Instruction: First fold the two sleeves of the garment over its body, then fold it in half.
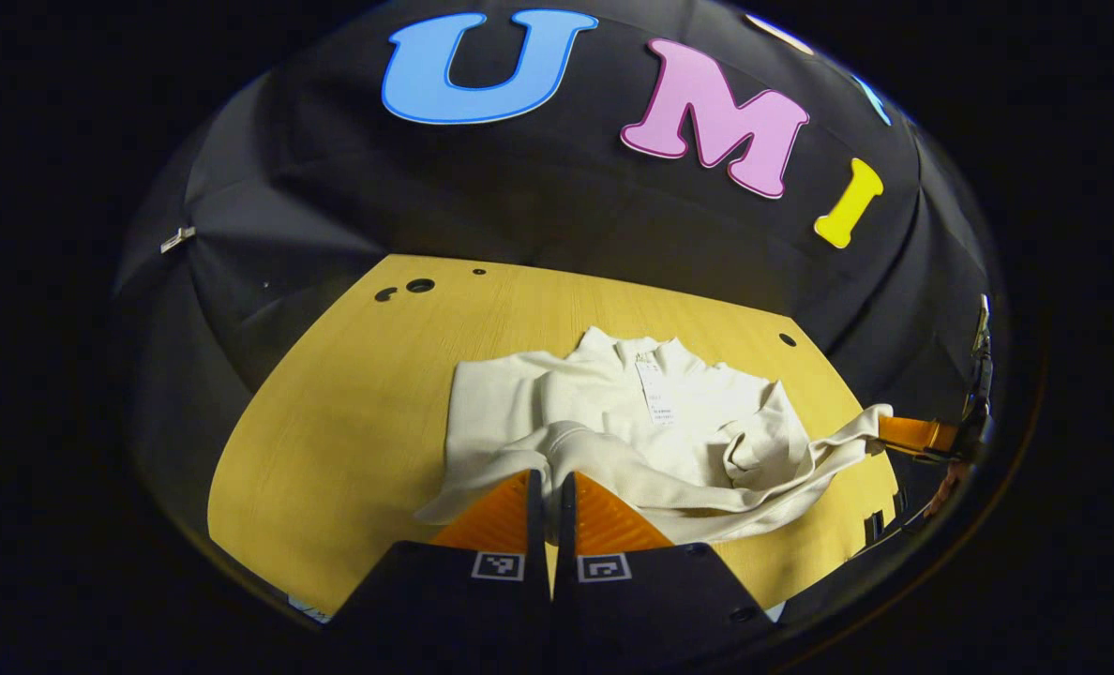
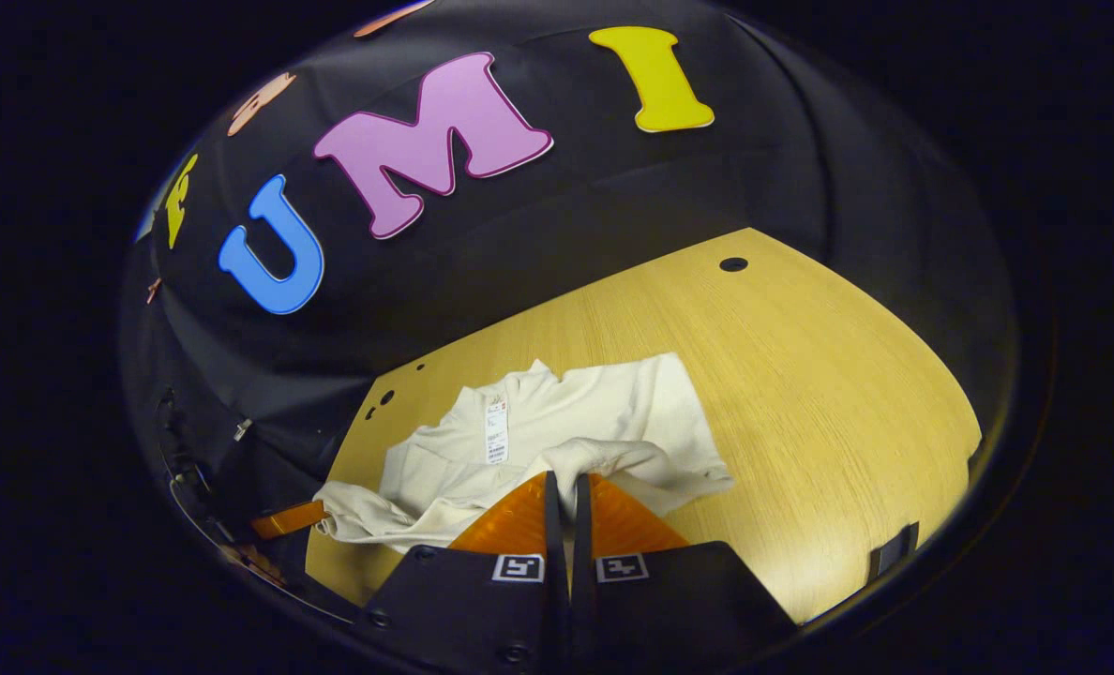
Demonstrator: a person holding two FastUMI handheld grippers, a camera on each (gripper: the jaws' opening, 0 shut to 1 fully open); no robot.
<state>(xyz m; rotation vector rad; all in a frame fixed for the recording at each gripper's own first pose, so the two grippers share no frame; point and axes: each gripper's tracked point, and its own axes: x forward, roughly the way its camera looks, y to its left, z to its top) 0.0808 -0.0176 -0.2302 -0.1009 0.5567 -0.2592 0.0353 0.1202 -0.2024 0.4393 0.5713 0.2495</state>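
Observation:
A cream garment (image 1: 613, 394) lies bunched on the wooden table (image 1: 332, 441), its collar and white tag (image 1: 655, 394) toward the far wall. In the left gripper view my left gripper (image 1: 549, 476) is shut on a rolled fold of the cloth at the near edge. At the far right a stretched strip of the cloth runs to the right gripper (image 1: 923, 436). In the right gripper view my right gripper (image 2: 564, 478) is shut on a raised fold of the garment (image 2: 613, 403). The left gripper (image 2: 285, 518) holds a pulled corner at the far left.
Small round holes (image 1: 419, 285) mark the table near its far edge, and another hole (image 2: 733, 264) shows in the right gripper view. Bare table (image 2: 820, 394) spreads right of the garment. The black cloth wall closes the far side.

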